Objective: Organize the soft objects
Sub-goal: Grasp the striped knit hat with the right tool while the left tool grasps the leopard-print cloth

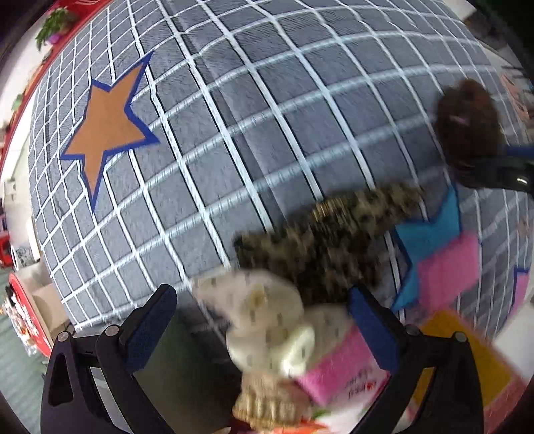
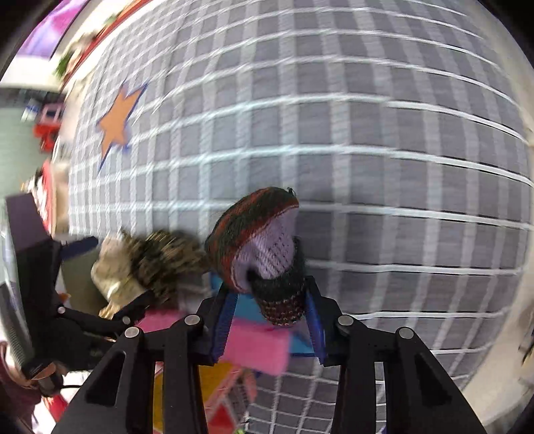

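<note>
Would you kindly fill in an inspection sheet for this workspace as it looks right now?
Surface: grey cloth with white grid, bearing an orange star and a blue star.
Job's things: knitted striped piece; leopard-print piece; cream fabric piece.
Clutter: pink sponge block; pink packet, both blurred.
Grippers: left hand-held gripper open around the cream fabric piece; right hand-held gripper shut on the knitted striped piece.
Cables: nothing seen.
Surroundings: potted plant beyond the cloth; the rest too blurred to tell.
</note>
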The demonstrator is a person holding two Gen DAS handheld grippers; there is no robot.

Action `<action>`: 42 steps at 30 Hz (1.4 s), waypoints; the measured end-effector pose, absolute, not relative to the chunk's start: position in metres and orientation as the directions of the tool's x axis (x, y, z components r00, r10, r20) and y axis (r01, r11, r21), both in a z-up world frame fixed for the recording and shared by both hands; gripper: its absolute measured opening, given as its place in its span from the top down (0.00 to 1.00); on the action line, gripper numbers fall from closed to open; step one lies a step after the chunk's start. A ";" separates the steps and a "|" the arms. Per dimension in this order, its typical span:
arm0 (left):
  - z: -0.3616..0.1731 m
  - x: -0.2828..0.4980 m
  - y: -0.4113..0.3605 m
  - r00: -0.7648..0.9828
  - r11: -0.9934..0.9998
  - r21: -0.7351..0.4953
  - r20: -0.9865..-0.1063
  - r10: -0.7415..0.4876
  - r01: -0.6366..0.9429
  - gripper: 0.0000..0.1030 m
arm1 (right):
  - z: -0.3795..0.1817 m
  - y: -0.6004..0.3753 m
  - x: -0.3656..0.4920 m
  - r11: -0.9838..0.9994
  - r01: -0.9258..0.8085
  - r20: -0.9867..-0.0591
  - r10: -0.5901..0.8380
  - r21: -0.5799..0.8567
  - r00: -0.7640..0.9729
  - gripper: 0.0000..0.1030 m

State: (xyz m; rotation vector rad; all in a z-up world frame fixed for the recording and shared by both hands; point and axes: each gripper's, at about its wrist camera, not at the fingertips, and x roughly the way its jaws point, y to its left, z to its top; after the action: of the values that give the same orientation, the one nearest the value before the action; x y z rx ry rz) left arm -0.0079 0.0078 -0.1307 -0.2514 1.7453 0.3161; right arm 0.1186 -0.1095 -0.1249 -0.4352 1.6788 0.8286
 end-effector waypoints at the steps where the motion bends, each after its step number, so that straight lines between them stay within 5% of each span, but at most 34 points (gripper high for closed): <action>1: -0.131 -0.001 0.015 -0.184 0.930 0.088 -0.983 0.022 -0.358 0.00 | -0.124 -0.116 0.126 0.699 -0.658 -0.956 0.141 0.281 -0.259 0.60; 7: -0.103 0.019 0.042 -0.102 0.914 0.060 -0.995 0.020 -0.402 0.00 | -0.122 -0.144 0.148 0.746 -0.621 -0.966 0.121 0.240 -0.227 0.59; 11: -0.098 0.019 0.027 -0.122 0.940 0.027 -0.992 -0.015 -0.341 0.00 | -0.126 -0.151 0.148 0.751 -0.613 -0.964 0.122 0.245 -0.235 0.24; 23: -0.149 0.064 -0.030 -0.208 0.963 0.059 -0.978 0.003 -0.262 0.00 | -0.147 -0.107 0.140 0.696 -0.697 -0.983 0.085 0.173 -0.160 0.23; 26: -0.159 0.071 -0.033 -0.227 0.957 0.046 -0.974 -0.021 -0.288 0.00 | -0.159 -0.099 0.137 0.688 -0.707 -0.984 0.059 0.162 -0.168 0.35; 28: -0.161 0.070 -0.030 -0.230 0.945 0.030 -0.972 -0.049 -0.326 0.01 | -0.157 -0.099 0.135 0.686 -0.711 -0.986 0.066 0.158 -0.156 0.61; 30: -0.162 0.062 -0.025 -0.222 0.941 0.005 -0.972 -0.075 -0.340 0.13 | -0.154 -0.102 0.131 0.693 -0.697 -0.981 0.085 0.185 -0.176 0.62; 33: -0.145 0.057 -0.011 -0.181 0.939 -0.020 -0.980 -0.087 -0.344 0.53 | -0.144 -0.110 0.132 0.705 -0.683 -0.980 0.102 0.193 -0.171 0.62; 42: -0.041 0.039 0.011 0.145 0.871 -0.054 -0.989 0.020 -0.488 0.54 | -0.093 -0.169 0.135 0.771 -0.571 -0.960 0.222 0.281 -0.173 0.62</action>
State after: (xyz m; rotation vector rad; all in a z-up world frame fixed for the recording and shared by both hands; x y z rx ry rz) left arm 0.0392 0.0105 -0.0415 -0.4075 1.3865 0.3806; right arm 0.1352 -0.1688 -0.0931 -0.2862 1.5989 0.7192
